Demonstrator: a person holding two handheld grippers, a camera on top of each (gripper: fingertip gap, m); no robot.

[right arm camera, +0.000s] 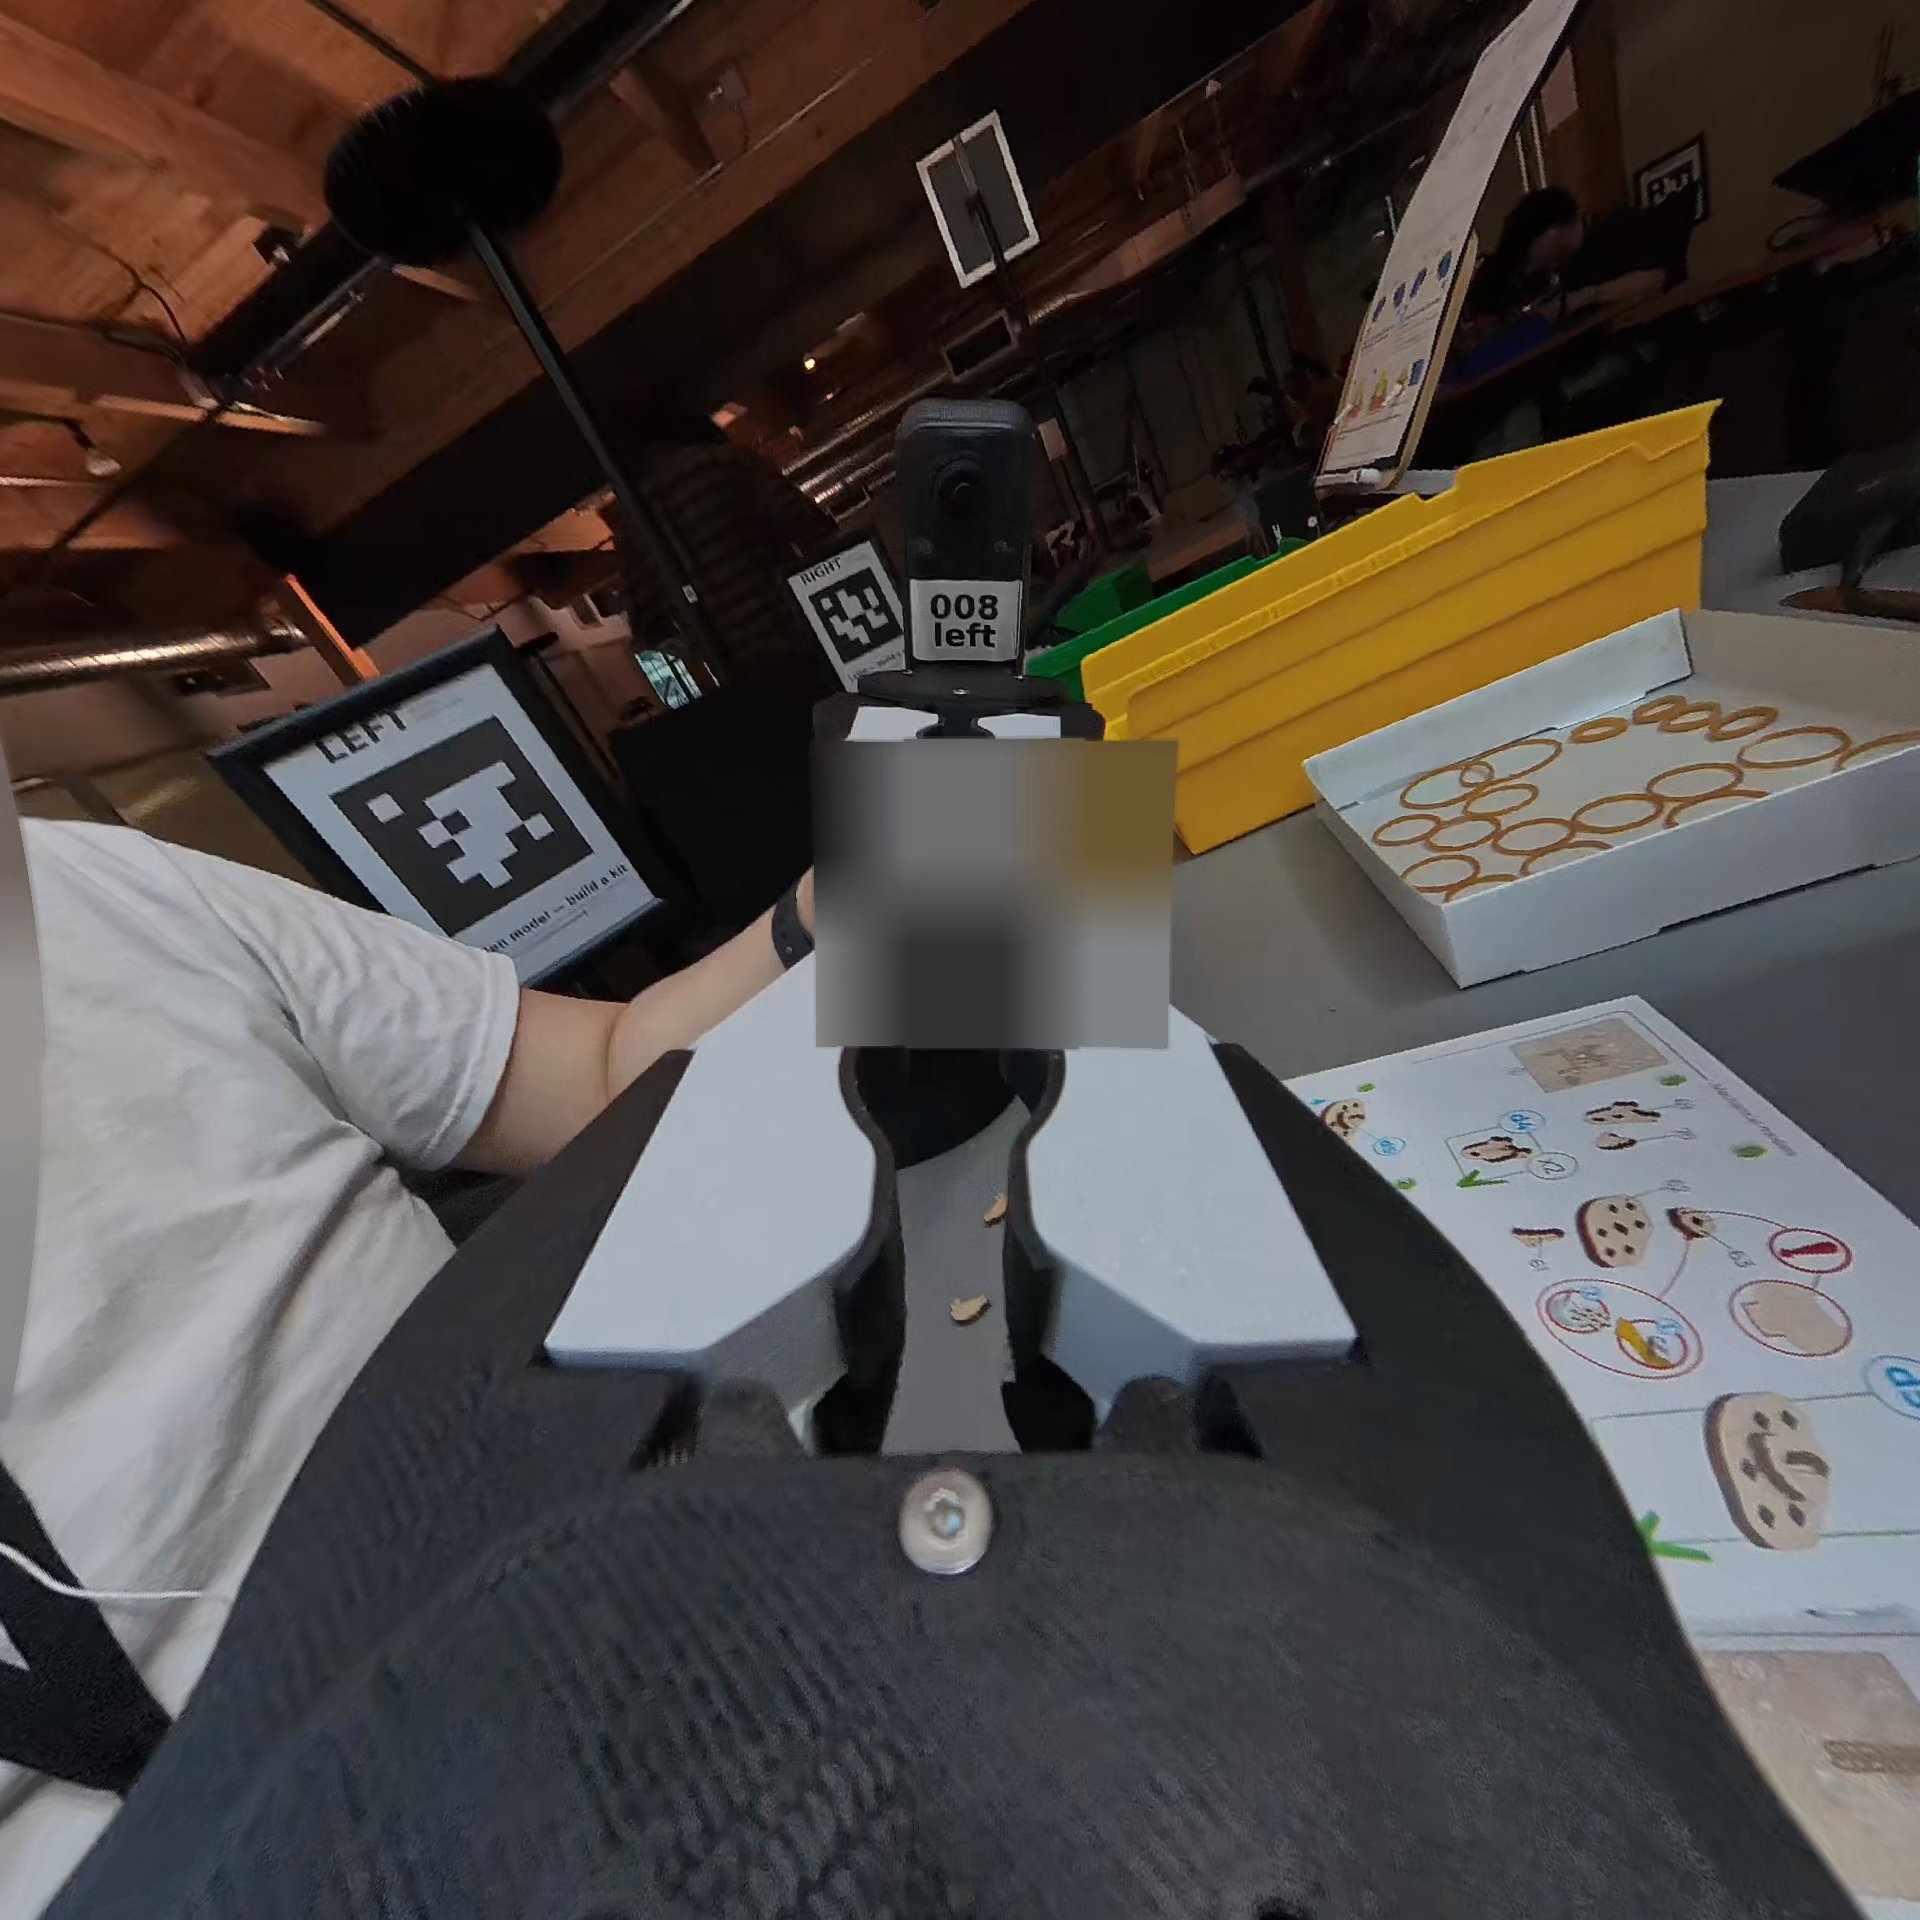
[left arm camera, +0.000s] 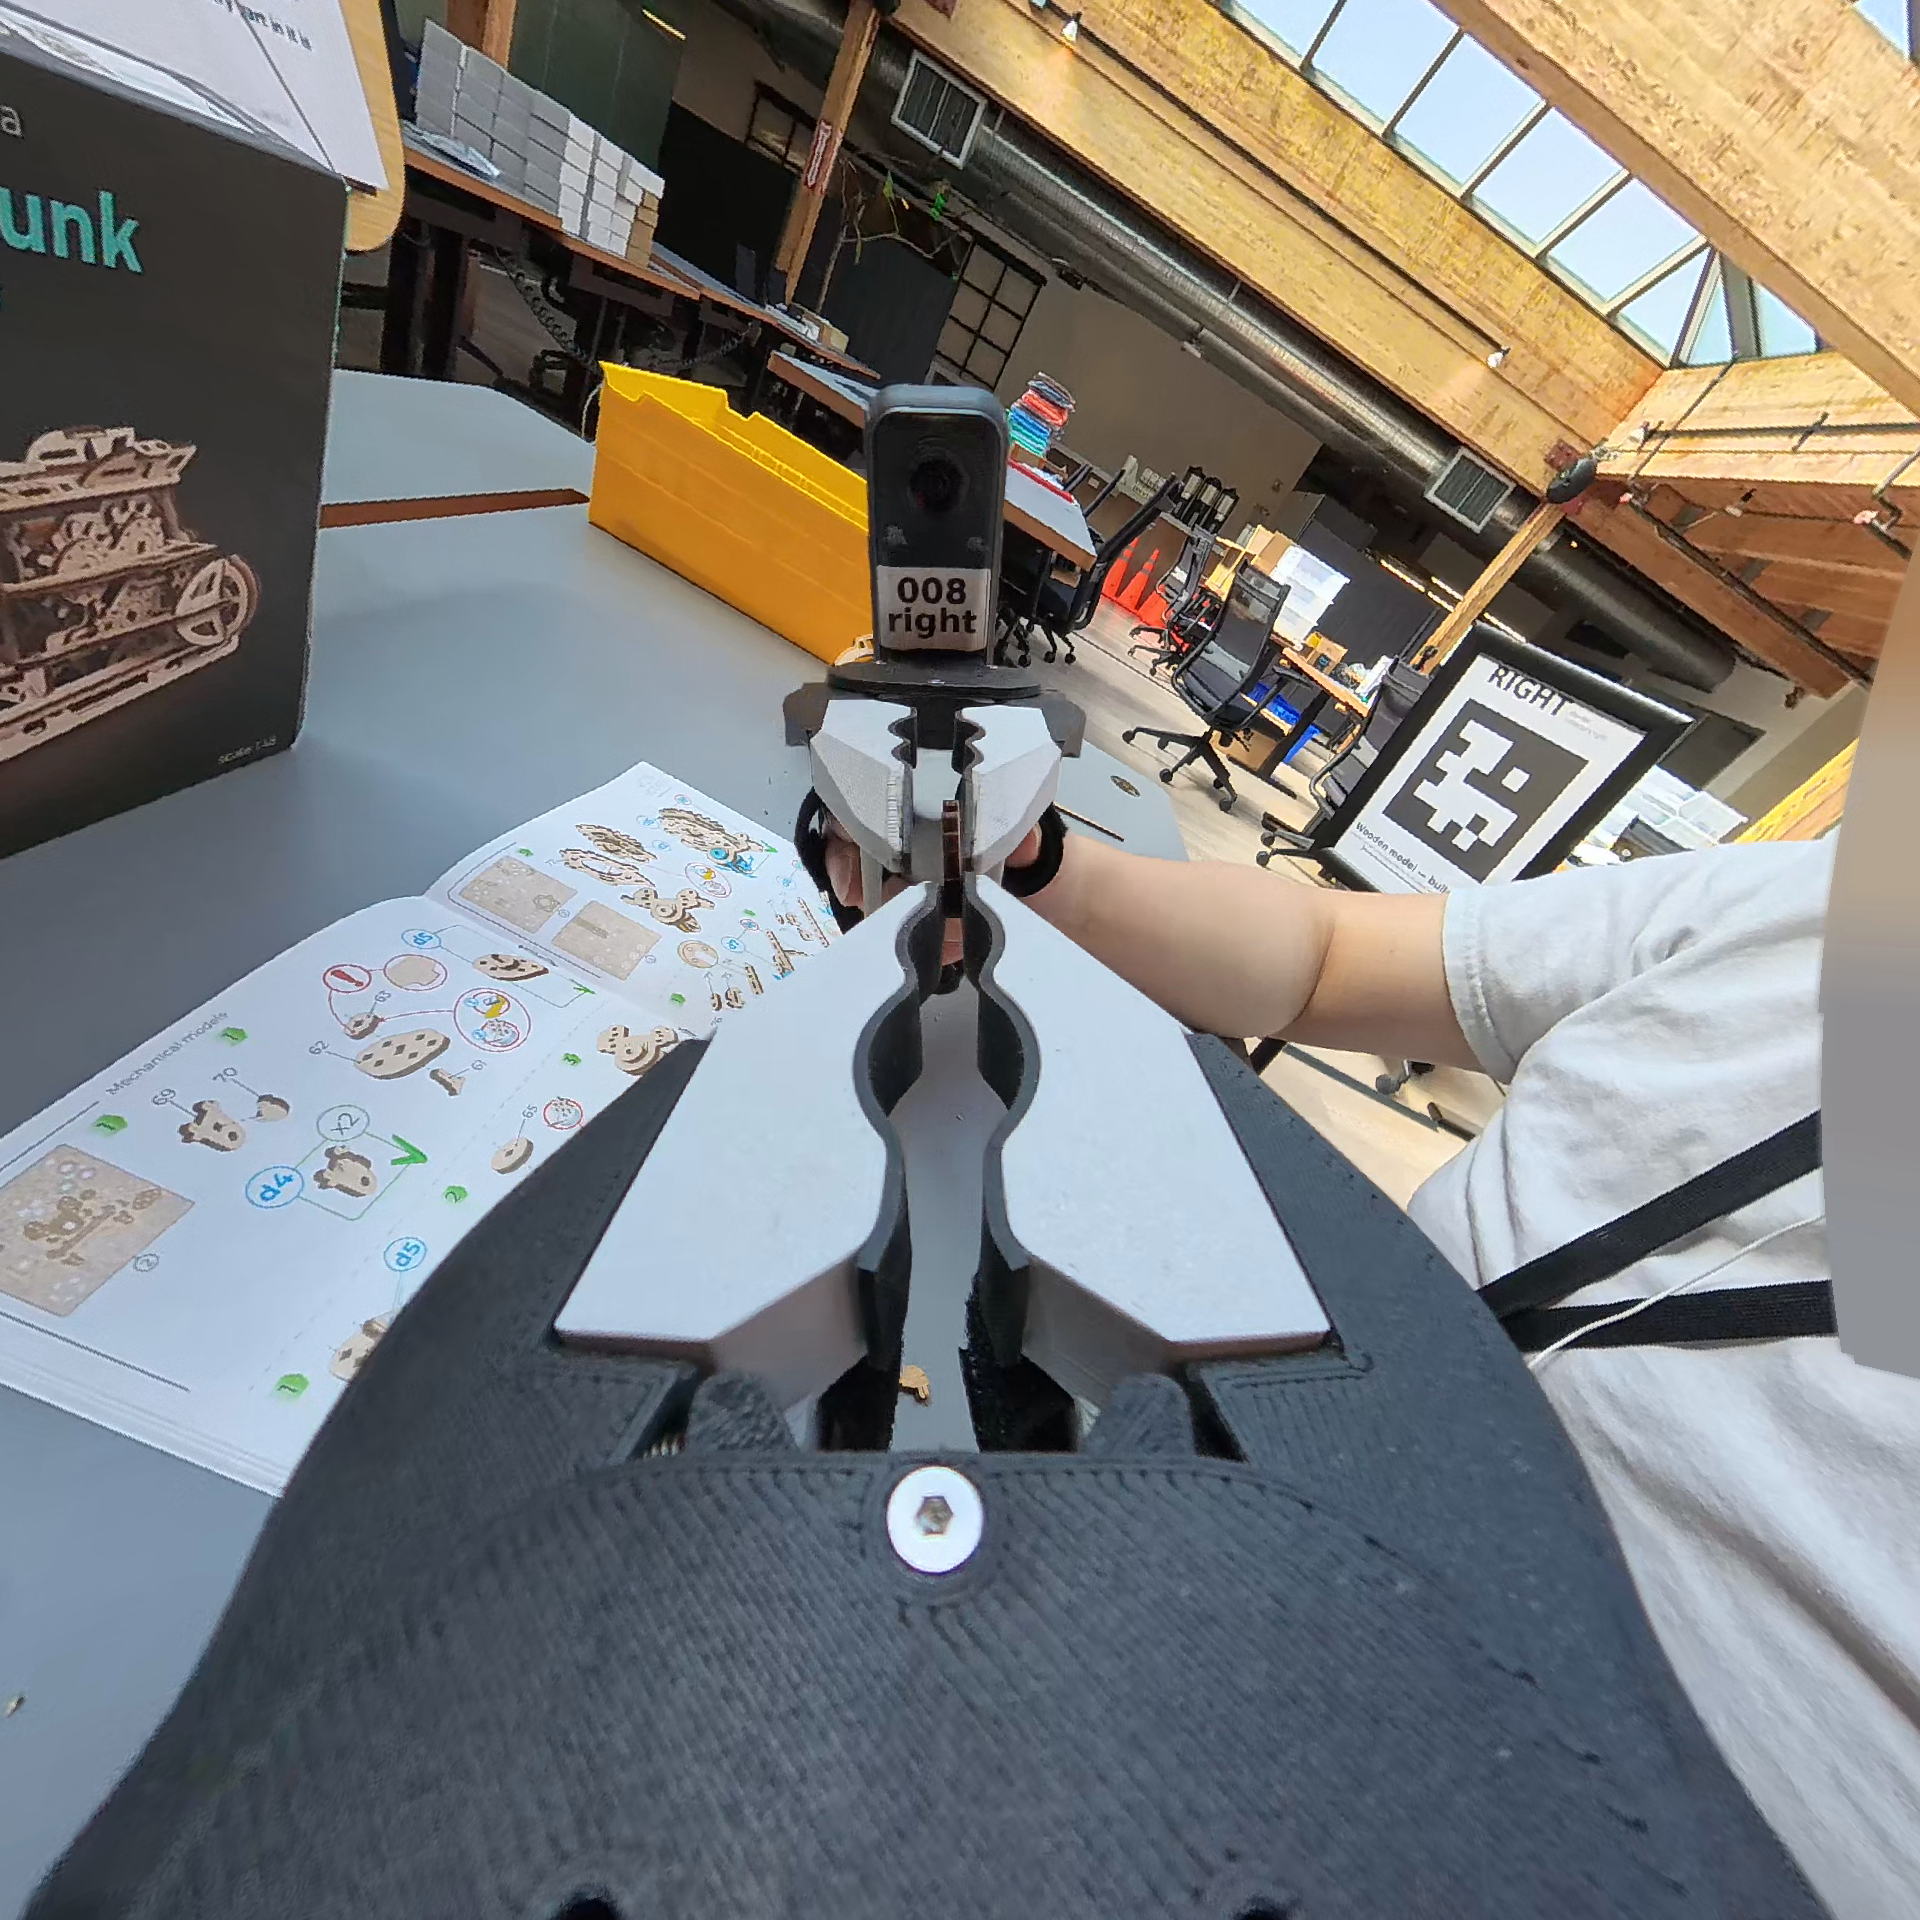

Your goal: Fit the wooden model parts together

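Overhead of the grey table (left arm camera: pixel 540 665), you held both grippers nose to nose, raised clear of the open instruction booklet (left arm camera: pixel 343 1049) that lay below and toward your left-hand side. Your right gripper (left arm camera: pixel 948 821) faced your left gripper (left arm camera: pixel 951 902) head-on, their tips all but meeting, so neither hand was nearer the work than the other. Between them stood the small wooden part (left arm camera: pixel 952 844), a thin dark-edged piece set on edge, its long axis running up and down and its flat faces turned toward the right gripper's fingers, which pinched it. Your left gripper's fingers were drawn nearly together at the tips, right under that part's lower end; whether they gripped it or a second piece I could not tell. From the right wrist view a blur hid the meeting point. Judging from this, the coming push ran straight along the line joining the two grippers.
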